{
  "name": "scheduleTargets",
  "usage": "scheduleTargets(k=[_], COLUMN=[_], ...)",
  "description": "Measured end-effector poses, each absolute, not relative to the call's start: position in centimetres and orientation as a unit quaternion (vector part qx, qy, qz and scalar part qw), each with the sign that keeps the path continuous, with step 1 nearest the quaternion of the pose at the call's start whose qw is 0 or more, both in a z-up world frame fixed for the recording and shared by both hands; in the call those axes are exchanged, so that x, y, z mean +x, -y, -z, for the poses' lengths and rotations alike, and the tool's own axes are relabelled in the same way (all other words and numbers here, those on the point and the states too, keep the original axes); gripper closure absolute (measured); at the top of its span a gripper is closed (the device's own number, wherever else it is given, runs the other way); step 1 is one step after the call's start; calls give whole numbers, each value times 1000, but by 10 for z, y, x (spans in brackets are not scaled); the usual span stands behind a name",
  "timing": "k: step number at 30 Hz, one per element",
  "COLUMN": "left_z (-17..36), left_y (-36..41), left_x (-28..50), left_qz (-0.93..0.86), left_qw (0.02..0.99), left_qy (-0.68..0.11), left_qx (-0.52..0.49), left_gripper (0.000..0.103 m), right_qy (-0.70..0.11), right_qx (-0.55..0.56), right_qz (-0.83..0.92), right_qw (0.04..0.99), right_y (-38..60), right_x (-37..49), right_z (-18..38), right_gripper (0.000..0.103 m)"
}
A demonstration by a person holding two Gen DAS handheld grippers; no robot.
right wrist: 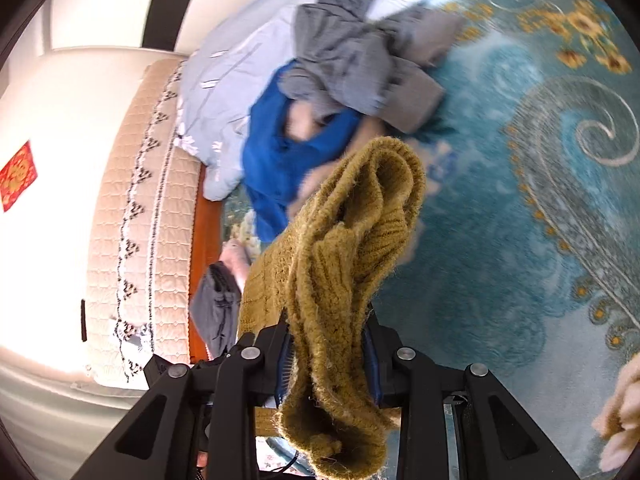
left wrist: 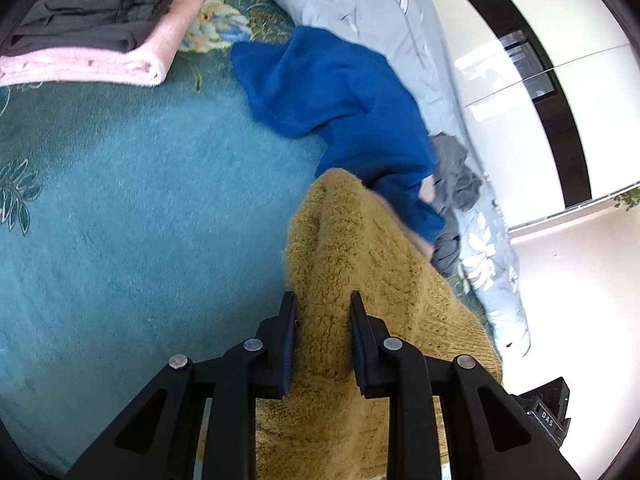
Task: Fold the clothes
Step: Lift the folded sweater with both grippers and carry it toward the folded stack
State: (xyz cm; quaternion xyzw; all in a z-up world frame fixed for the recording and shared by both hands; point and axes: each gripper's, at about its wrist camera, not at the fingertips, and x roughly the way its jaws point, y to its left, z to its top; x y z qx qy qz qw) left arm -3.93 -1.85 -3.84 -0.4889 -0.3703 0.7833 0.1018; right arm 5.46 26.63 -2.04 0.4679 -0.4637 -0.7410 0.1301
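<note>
A mustard-yellow knit sweater [left wrist: 352,248] hangs in the air between both grippers, above a teal carpet [left wrist: 140,220]. My left gripper [left wrist: 323,304] is shut on a thick bunch of its fabric. My right gripper [right wrist: 328,324] is shut on another bunched part of the same sweater [right wrist: 344,248], which drapes over and hides its fingertips. Beyond the sweater lies a crumpled blue garment [left wrist: 336,92] with a grey garment [left wrist: 456,176] next to it. In the right wrist view the blue garment [right wrist: 276,156] lies under the grey one [right wrist: 360,56].
A folded stack of a dark grey garment [left wrist: 92,12] on a pink one [left wrist: 100,64] sits at the carpet's far left. A pale blue floral quilt [left wrist: 380,8] lies along the carpet's edge. A bed with a beige quilted cover [right wrist: 140,208] stands beside the pile.
</note>
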Motion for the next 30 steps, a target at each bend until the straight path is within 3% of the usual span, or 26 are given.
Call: scheduleTargets(k=[13, 19, 30], left_z=[-106, -122, -79], left_y=[145, 223, 352], left_x=[-17, -19, -57], left_qz=[-873, -887, -878], left_qw=[133, 109, 46], left_qy=[300, 287, 358], left_qx=[-360, -344, -316], left_gripper=[78, 78, 78], right_qy=[421, 396, 344], right_qx=[409, 426, 459], right_qz=[760, 749, 742], right_qw=[280, 318, 346], right_y=[-149, -66, 76], right_x=[-5, -42, -122], right_z=[-87, -99, -102], right_gripper=[71, 71, 71])
